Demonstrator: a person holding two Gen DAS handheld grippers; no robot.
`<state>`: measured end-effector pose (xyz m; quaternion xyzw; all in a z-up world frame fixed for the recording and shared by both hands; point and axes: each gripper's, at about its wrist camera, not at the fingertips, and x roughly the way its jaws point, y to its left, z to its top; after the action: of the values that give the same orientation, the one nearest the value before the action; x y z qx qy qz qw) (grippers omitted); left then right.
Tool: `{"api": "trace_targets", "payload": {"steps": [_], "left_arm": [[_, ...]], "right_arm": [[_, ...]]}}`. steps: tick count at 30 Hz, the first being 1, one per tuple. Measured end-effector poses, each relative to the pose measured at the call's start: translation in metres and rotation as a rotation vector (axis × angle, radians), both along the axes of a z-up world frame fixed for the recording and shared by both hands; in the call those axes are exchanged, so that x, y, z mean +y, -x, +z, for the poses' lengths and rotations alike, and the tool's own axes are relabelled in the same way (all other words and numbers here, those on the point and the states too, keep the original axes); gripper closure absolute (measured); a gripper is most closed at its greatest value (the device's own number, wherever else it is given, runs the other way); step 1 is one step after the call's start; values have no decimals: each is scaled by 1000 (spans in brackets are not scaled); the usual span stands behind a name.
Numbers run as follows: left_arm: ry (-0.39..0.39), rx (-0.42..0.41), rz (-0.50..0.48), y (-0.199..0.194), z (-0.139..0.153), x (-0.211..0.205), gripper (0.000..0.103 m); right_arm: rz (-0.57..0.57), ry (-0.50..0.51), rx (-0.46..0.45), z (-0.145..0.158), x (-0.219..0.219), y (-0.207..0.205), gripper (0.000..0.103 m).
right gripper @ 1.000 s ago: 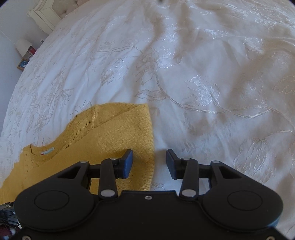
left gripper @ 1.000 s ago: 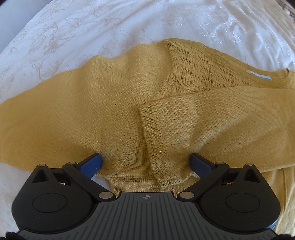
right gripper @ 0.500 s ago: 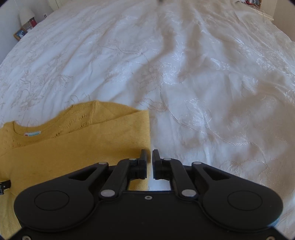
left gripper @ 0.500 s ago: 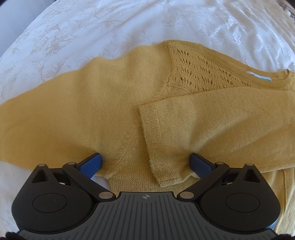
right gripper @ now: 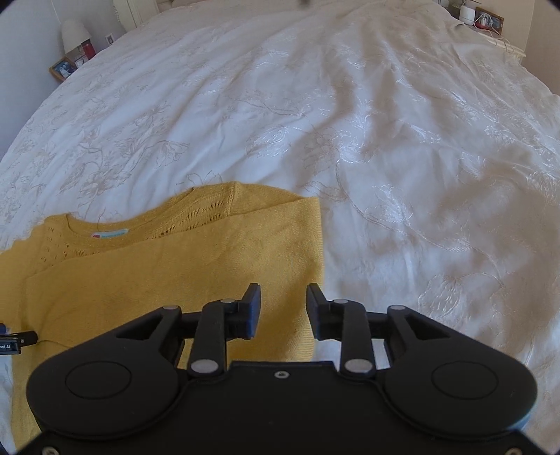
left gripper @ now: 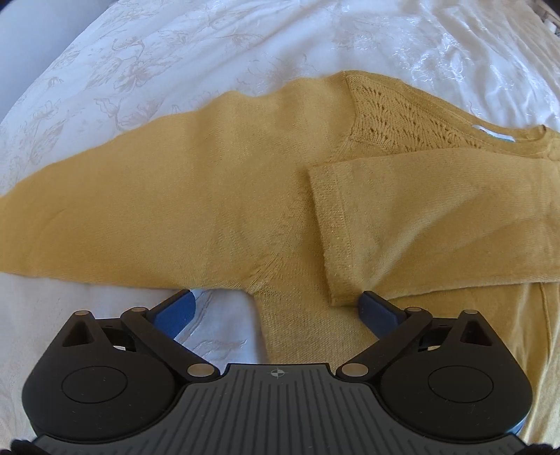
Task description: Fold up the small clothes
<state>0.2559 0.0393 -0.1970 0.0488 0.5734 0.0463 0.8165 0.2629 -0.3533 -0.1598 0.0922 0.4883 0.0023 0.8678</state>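
**A:** Where is the garment you are folding?

**B:** Your mustard-yellow knitted sweater [left gripper: 217, 196] lies flat on the bed's white embroidered bedspread [right gripper: 385, 140]. In your left wrist view one sleeve stretches out to the left, and the other sleeve [left gripper: 420, 224] is folded across the body, its ribbed cuff ending near the middle. The openwork lace yoke [left gripper: 395, 122] and the neckline with its pale label [right gripper: 109, 233] sit at the far side.

**A:** What are your left tongs doing?

**B:** Your left tongs [left gripper: 276, 308] stand wide open and hold nothing. One blue pad [left gripper: 175, 309] is over bare bedspread just below the outstretched sleeve; the other pad [left gripper: 379, 308] is just beside the folded cuff's lower corner. The sweater's side edge runs between them, unpinched.

**A:** And your right tongs?

**B:** Your right tongs [right gripper: 282, 311] are opening, about halfway apart. The sweater's folded right edge [right gripper: 316, 266] shows in the gap between the pads, but they do not press on it, so nothing is gripped.

**A:** Anything else around?

**B:** A lamp [right gripper: 74, 33] and a framed photo [right gripper: 63, 68] stand by the bed's far left corner, and small items sit on a nightstand [right gripper: 504, 31] at the far right.
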Motion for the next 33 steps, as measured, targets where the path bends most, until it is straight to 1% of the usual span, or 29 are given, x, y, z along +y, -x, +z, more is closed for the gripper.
{"api": "trace_targets", "payload": {"steps": [2,4,5,6,8,10,11,12,14,17,18,21,26,27,29,32,33], "left_arm": [[2,-10,3,7,4,6,6],[-1,-23,18,16,9,11,6],[-2,-31,26,21,13,13,6],[0,-38,31,25,15,16,6],[20,-53,43,37,23,21,6],[39,-74,59,49,32,28,6],[39,-87,66,56,36,30,6],[36,-99,74,62,40,33,6],[37,-116,90,75,49,39,6],[82,-99,108,87,56,53,6],[85,-104,117,89,59,59,6],[60,-149,138,105,70,78,6],[40,-196,242,115,87,129,6],[24,-207,269,115,90,140,6],[-43,-229,321,113,97,166,6],[-152,-250,344,106,106,197,7],[-174,-254,341,103,107,207,13]], "right_arm": [[14,-23,-5,4,9,8,45],[38,-33,-12,9,20,17,43],[56,-35,-23,12,26,22,40],[75,-42,-35,15,31,27,35],[106,-67,-56,21,42,36,27],[137,-91,-74,28,53,46,22],[154,-100,-84,31,58,50,14],[169,-107,-94,34,63,55,2],[203,-113,-121,41,75,66,1],[244,-84,-141,49,93,79,1],[254,-75,-149,51,99,83,1],[274,-87,-162,58,112,93,1],[296,-105,-168,70,136,104,1],[300,-107,-169,72,141,105,1],[307,-111,-172,76,151,107,1],[310,-118,-176,81,169,109,1],[309,-121,-178,83,175,109,1]]}}
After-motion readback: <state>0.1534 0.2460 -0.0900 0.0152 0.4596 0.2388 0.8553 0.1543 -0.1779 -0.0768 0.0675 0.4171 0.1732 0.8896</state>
